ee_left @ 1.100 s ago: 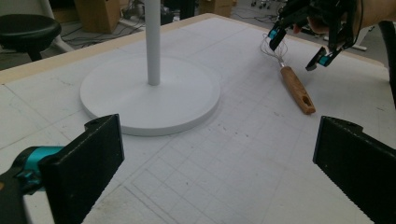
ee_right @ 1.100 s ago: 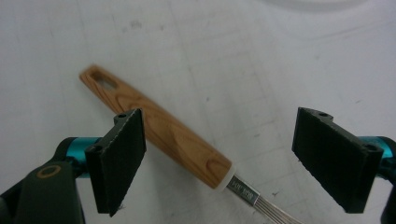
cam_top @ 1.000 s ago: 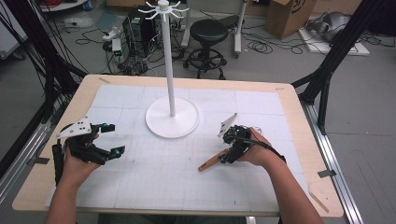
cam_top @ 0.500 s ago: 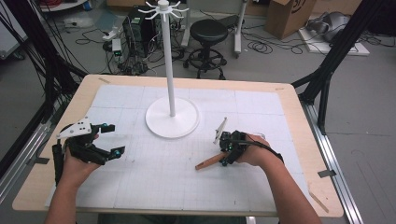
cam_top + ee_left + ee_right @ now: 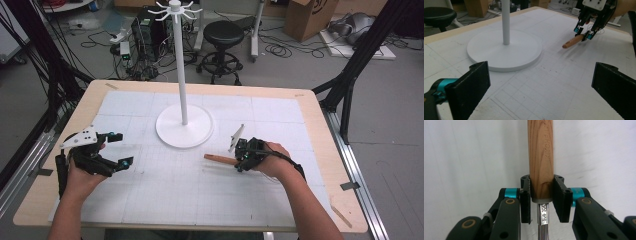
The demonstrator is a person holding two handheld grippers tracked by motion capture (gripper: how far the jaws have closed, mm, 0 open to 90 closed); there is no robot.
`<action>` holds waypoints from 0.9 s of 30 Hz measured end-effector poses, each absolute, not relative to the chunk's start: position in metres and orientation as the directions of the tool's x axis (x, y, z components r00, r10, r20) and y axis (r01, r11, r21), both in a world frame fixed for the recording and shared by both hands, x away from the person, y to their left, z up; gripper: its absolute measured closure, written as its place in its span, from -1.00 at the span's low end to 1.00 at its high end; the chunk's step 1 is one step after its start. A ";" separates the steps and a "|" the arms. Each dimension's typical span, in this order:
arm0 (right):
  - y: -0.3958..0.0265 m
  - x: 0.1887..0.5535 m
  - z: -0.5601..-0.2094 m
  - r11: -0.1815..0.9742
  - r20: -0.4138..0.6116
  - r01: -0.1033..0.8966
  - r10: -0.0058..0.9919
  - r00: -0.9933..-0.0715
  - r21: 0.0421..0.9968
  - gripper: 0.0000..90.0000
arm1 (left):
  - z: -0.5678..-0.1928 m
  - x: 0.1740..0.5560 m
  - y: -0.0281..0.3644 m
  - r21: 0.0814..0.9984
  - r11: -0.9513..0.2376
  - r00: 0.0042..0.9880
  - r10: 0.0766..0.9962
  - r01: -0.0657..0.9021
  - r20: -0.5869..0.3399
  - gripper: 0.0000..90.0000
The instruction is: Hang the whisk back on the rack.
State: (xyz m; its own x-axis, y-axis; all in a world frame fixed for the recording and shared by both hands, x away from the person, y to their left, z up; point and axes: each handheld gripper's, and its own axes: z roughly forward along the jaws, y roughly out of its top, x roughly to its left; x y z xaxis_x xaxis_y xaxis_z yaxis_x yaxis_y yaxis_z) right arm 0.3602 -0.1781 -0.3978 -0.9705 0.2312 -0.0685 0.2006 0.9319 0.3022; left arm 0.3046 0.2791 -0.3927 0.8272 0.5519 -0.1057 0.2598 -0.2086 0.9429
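Observation:
A utensil with a wooden handle (image 5: 540,157) and a metal shaft (image 5: 543,220) is clamped in my right gripper (image 5: 541,195), which is shut on the handle's end where it meets the shaft. In the high view the handle (image 5: 219,159) sticks out leftward from the right gripper (image 5: 241,156), low over the white mat. My left gripper (image 5: 121,148) rests at the table's left side, open and holding nothing. In the left gripper view its black jaws stand wide apart around (image 5: 541,92), facing the handle (image 5: 573,41) and the right gripper (image 5: 584,31).
A white stand with a round base (image 5: 184,132) and a tall pole (image 5: 180,65) topped by hooks occupies the mat's far middle. The wooden table edge (image 5: 320,130) frames the mat. A stool (image 5: 223,35), boxes and cables lie on the floor beyond.
My right gripper has shifted a little left and turned, swinging the wooden handle from pointing down-left to pointing nearly straight left. The left gripper has stayed put.

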 end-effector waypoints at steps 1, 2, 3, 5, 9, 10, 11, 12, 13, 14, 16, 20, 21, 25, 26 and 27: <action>-0.180 0.361 -0.393 0.919 -0.077 0.204 0.243 -0.967 0.338 0.58 | -0.393 0.305 0.279 0.943 -0.208 0.827 0.553 0.259 -0.105 -0.95; -0.182 0.361 -0.386 0.903 -0.084 0.208 0.257 -0.963 0.377 0.58 | -0.393 0.305 0.279 0.943 -0.208 0.827 0.552 0.259 -0.106 -0.95; -0.184 0.361 -0.381 0.892 -0.091 0.211 0.268 -0.959 0.401 0.58 | -0.393 0.305 0.279 0.943 -0.208 0.827 0.552 0.259 -0.106 -0.94; -0.188 0.361 -0.370 0.859 -0.088 0.216 0.287 -0.954 0.463 0.58 | -0.392 0.304 0.279 0.943 -0.207 0.827 0.552 0.259 -0.106 -0.95; -0.194 0.360 -0.346 0.799 -0.093 0.209 0.312 -0.945 0.564 0.58 | -0.392 0.304 0.280 0.946 -0.201 0.826 0.554 0.255 -0.105 -0.95; -0.196 0.360 -0.341 0.778 -0.086 0.212 0.322 -0.943 0.591 0.58 | -0.391 0.304 0.281 0.946 -0.200 0.826 0.553 0.254 -0.105 -0.95; -0.197 0.360 -0.336 0.755 -0.075 0.212 0.326 -0.942 0.620 0.58 | -0.391 0.304 0.281 0.947 -0.197 0.825 0.555 0.253 -0.105 -0.95; -0.198 0.360 -0.331 0.736 -0.073 0.207 0.329 -0.942 0.645 0.58 | -0.391 0.303 0.281 0.947 -0.198 0.826 0.554 0.252 -0.104 -0.95; -0.200 0.361 -0.326 0.712 -0.065 0.208 0.335 -0.940 0.670 0.58 | -0.391 0.303 0.281 0.948 -0.196 0.826 0.554 0.252 -0.105 -0.94; -0.202 0.362 -0.316 0.673 -0.049 0.210 0.344 -0.938 0.709 0.58 | -0.390 0.303 0.281 0.948 -0.194 0.826 0.553 0.250 -0.105 -0.94; -0.203 0.362 -0.312 0.657 -0.043 0.211 0.348 -0.937 0.724 0.58 | -0.390 0.303 0.282 0.949 -0.196 0.827 0.553 0.249 -0.103 -0.95; -0.204 0.364 -0.295 0.607 -0.042 0.195 0.353 -0.935 0.770 0.58 | -0.389 0.303 0.282 0.950 -0.192 0.827 0.553 0.248 -0.104 -0.95; -0.204 0.365 -0.292 0.602 -0.040 0.194 0.353 -0.935 0.775 0.58 | -0.389 0.303 0.282 0.950 -0.191 0.826 0.554 0.247 -0.104 -0.95; -0.202 0.368 -0.277 0.574 -0.043 0.182 0.356 -0.934 0.798 0.58 | -0.388 0.302 0.283 0.952 -0.186 0.826 0.554 0.244 -0.104 -0.95; -0.202 0.369 -0.273 0.568 -0.048 0.177 0.358 -0.932 0.804 0.58 | -0.388 0.302 0.283 0.952 -0.186 0.826 0.554 0.244 -0.103 -0.95; -0.202 0.369 -0.270 0.563 -0.040 0.182 0.359 -0.933 0.806 0.58 | -0.388 0.302 0.283 0.952 -0.186 0.826 0.553 0.244 -0.104 -0.95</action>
